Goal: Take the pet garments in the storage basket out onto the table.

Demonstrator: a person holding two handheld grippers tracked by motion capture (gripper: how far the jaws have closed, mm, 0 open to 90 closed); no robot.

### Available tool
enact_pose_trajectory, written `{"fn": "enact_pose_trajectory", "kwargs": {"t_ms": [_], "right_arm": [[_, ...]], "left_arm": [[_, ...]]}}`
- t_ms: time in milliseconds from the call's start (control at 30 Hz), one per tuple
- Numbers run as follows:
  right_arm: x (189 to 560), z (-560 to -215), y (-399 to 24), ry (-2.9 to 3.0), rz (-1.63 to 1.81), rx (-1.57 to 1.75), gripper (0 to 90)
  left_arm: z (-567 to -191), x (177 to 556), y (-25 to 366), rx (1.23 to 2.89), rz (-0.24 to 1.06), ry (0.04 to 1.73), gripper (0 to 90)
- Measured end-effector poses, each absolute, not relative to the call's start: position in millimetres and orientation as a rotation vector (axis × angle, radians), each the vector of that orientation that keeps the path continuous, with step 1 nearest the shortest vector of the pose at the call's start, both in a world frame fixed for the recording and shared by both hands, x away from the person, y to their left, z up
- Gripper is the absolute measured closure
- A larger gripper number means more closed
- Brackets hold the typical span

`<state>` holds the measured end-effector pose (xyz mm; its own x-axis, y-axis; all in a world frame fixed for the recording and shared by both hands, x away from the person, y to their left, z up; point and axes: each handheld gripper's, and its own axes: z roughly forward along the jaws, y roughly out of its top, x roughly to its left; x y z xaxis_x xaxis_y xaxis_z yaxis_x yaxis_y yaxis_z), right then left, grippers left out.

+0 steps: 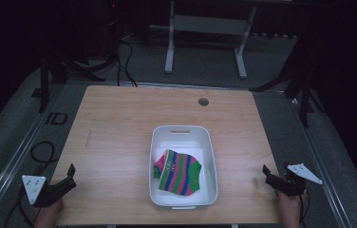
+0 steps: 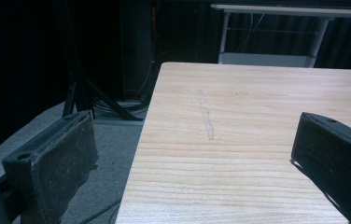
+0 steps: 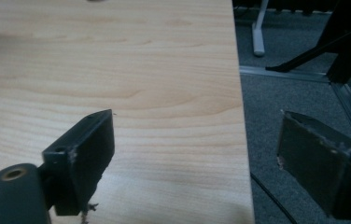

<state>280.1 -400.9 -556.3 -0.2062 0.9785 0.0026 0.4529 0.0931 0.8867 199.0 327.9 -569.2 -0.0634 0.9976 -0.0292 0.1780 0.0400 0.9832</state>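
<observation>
A white plastic bin (image 1: pixel 184 134) stands on the wooden table (image 1: pixel 119 123), a little right of centre and near the front. Inside it lies a folded sock (image 1: pixel 178 172) striped in green, pink and blue. My left gripper (image 1: pixel 70 176) hovers at the table's front left corner, open, its jaws straddling the left table edge (image 2: pixel 141 140) in the left gripper view. My right gripper (image 1: pixel 267 175) is at the front right edge, open too, with one jaw over the wood (image 3: pixel 117 93) and the other over the floor. Both hold nothing and are well apart from the bin.
A round cable hole (image 1: pixel 203 101) sits near the table's far edge. Beyond the table stand a white desk frame (image 1: pixel 205 33) and black tripod legs (image 1: pixel 305 85). Cables (image 1: pixel 41 152) lie on the grey carpet at the left.
</observation>
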Motion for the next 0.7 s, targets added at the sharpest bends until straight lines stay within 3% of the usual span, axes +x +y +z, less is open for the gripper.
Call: {"fn": "enact_pose_trajectory", "kwargs": {"t_ms": [700], "right_arm": [[293, -558, -396, 1.964, 1.036, 1.425, 10.7]], "left_arm": [[-569, 199, 329, 1.279, 1.13, 1.408, 0.9]]}}
